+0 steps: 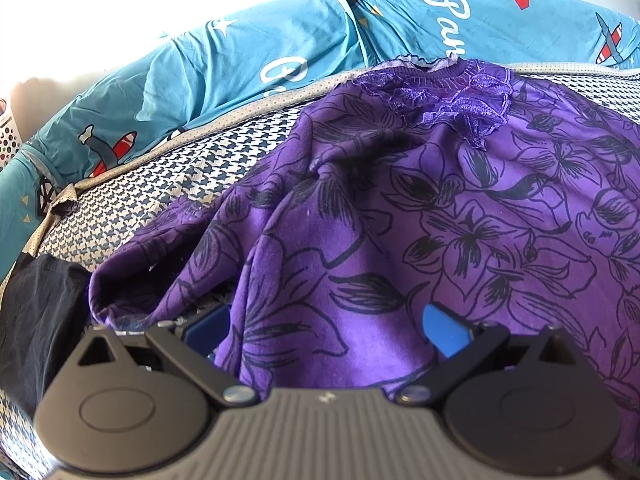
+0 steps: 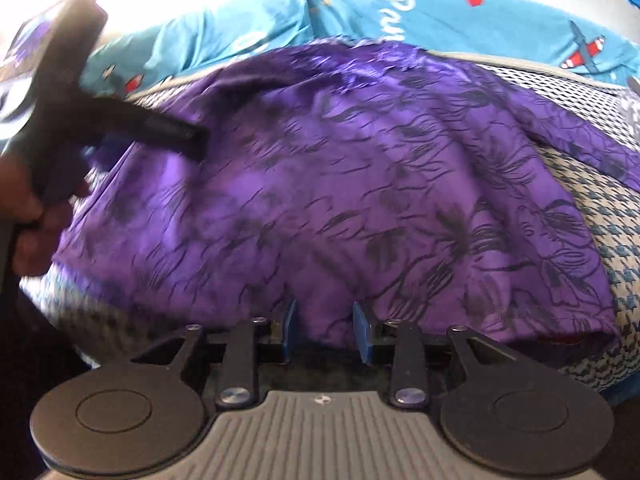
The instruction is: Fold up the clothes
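While the purple floral top point(image 1: 440, 208) is spread across the houndstooth bed cover point(image 1: 160, 184), its lace neckline point(image 1: 464, 100) is turned toward the far edge, next to the teal printed bedding point(image 1: 256, 56). One container is seen: a white perforated basket point(image 1: 8, 132) at the left edge of the left wrist view, cut off by the frame, contents not readable. The left gripper point(image 1: 326, 326) is spread wide, blue pads point(image 1: 444, 330) apart, a fold of the top lying between them; whether either pad presses the cloth cannot be told. The right gripper point(image 2: 325, 330) is partly spread at the near hem, cloth sitting in the gap and not seen clamped. The right wrist view is motion-blurred, so the print is smeared. At its left, a hand point(image 2: 28, 216) on the other gripper's dark handle is partly cropped. A dark garment point(image 1: 40, 320) is seen at lower left, half cut off. The background above the bedding is blown out white.
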{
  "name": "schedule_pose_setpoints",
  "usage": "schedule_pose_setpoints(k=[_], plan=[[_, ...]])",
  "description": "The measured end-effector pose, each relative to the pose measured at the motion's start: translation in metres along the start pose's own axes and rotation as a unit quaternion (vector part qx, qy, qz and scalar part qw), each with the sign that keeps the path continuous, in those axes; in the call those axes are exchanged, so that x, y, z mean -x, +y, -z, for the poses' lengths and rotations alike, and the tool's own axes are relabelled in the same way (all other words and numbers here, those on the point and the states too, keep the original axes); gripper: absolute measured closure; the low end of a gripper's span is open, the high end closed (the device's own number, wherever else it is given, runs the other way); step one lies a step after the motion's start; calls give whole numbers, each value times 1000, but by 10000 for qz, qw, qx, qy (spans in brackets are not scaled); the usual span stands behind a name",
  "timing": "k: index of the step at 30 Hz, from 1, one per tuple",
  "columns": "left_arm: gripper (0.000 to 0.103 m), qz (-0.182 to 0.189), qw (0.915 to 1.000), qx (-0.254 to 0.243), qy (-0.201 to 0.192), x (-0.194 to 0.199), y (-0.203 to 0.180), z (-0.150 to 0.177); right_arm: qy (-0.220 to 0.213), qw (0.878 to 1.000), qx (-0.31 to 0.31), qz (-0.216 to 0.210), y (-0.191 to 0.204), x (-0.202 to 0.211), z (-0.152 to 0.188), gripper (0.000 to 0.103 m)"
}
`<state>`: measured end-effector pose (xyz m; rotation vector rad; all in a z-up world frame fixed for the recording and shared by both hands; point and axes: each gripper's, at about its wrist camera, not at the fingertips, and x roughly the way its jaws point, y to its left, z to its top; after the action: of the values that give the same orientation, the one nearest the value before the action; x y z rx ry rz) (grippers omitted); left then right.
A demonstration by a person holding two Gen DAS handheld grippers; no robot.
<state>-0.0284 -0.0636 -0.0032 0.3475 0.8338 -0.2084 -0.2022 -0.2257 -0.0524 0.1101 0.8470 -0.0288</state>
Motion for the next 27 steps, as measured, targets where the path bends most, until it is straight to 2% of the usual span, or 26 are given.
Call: schedule_pose_setpoints(k=[9, 11, 13, 17, 22, 27], plan=[[0, -8, 10000, -52, 0, 1, -2, 2, 414, 9988, -4, -249, 9, -1, 6, 66], [0, 4, 10000, -28, -8, 1, -2, 1, 798, 9947, -116, -632, 9, -7, 10, 66], [0, 6, 10000, -5, -13, 1, -1, 1, 1301, 9839, -461, -1134, 11, -16, 18, 67], [0, 4, 10000, 33, -15, 2, 1, 1, 1127, 9870, -156, -1138, 23, -8, 21, 67], [0, -15, 10000, 91, -23, 3, 4, 1, 887, 9886, -209, -1197, 22, 4, 16, 67], [0, -38, 9999, 109, -32, 4, 5, 2, 924, 9897, -320, -1045, 22, 3, 15, 66]])
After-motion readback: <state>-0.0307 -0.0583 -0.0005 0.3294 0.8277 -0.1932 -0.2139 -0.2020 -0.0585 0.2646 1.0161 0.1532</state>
